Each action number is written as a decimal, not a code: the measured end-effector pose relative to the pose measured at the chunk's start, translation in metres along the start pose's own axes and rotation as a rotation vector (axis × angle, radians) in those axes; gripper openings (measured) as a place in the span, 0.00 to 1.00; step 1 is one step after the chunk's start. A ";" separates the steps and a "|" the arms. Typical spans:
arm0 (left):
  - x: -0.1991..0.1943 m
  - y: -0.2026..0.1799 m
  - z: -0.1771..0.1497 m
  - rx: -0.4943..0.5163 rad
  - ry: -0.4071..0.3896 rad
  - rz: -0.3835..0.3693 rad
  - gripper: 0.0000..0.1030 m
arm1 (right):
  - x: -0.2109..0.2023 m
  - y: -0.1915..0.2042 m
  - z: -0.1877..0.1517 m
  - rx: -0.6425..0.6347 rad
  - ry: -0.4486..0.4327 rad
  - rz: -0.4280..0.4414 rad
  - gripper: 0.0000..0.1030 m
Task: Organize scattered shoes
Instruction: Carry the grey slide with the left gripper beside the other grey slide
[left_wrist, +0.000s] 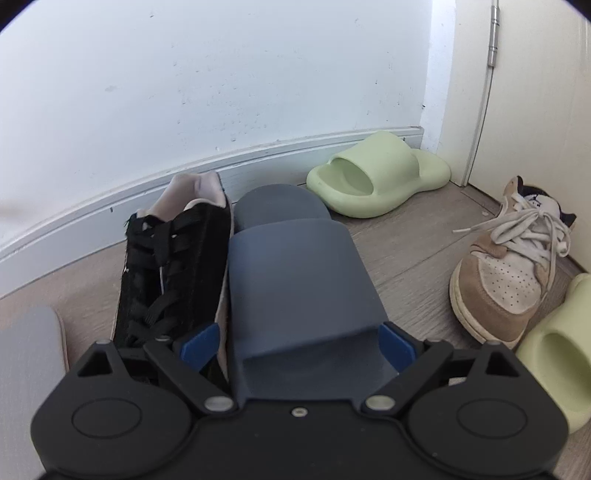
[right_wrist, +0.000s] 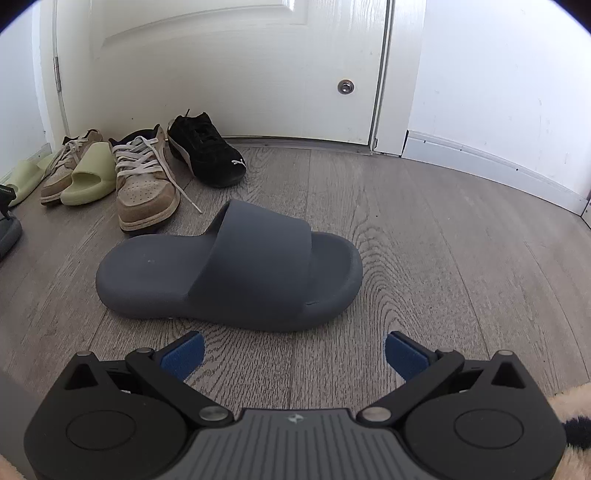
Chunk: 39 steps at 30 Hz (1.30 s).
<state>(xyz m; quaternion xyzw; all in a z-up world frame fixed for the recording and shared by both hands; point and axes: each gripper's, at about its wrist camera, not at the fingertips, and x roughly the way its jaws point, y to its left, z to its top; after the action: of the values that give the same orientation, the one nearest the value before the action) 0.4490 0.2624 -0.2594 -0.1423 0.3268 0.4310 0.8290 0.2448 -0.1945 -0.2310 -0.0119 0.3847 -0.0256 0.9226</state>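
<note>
The left gripper (left_wrist: 297, 341) holds a grey slide (left_wrist: 295, 291) by its strap, a blue pad pressed on each side; a black sneaker (left_wrist: 173, 266) lies touching the slide's left side, a green slide (left_wrist: 376, 175) rests ahead to the right against the baseboard (left_wrist: 110, 199), and a tan sneaker (left_wrist: 509, 273) sits further right. The right gripper (right_wrist: 293, 350) stands wide and empty, with a second grey slide (right_wrist: 229, 273) lying crosswise on the floor (right_wrist: 443, 258) just ahead of its fingertips. Beyond it to the left, near the door (right_wrist: 221, 66), lie tan sneakers (right_wrist: 146, 188), green slides (right_wrist: 90, 177) and another black sneaker (right_wrist: 207, 149).
</note>
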 end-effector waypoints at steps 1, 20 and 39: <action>0.002 -0.001 0.001 0.017 -0.003 0.003 0.94 | 0.001 -0.001 0.000 0.003 0.004 -0.001 1.00; 0.026 -0.021 0.012 0.048 -0.047 0.071 0.98 | 0.013 -0.006 -0.002 0.020 0.042 -0.007 1.00; -0.086 -0.006 -0.066 0.191 0.107 -0.116 0.95 | -0.022 -0.028 0.005 0.097 -0.064 0.056 1.00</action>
<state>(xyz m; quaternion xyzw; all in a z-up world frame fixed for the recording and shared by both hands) 0.3906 0.1717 -0.2515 -0.1041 0.4012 0.3412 0.8437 0.2317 -0.2216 -0.2103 0.0431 0.3536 -0.0180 0.9342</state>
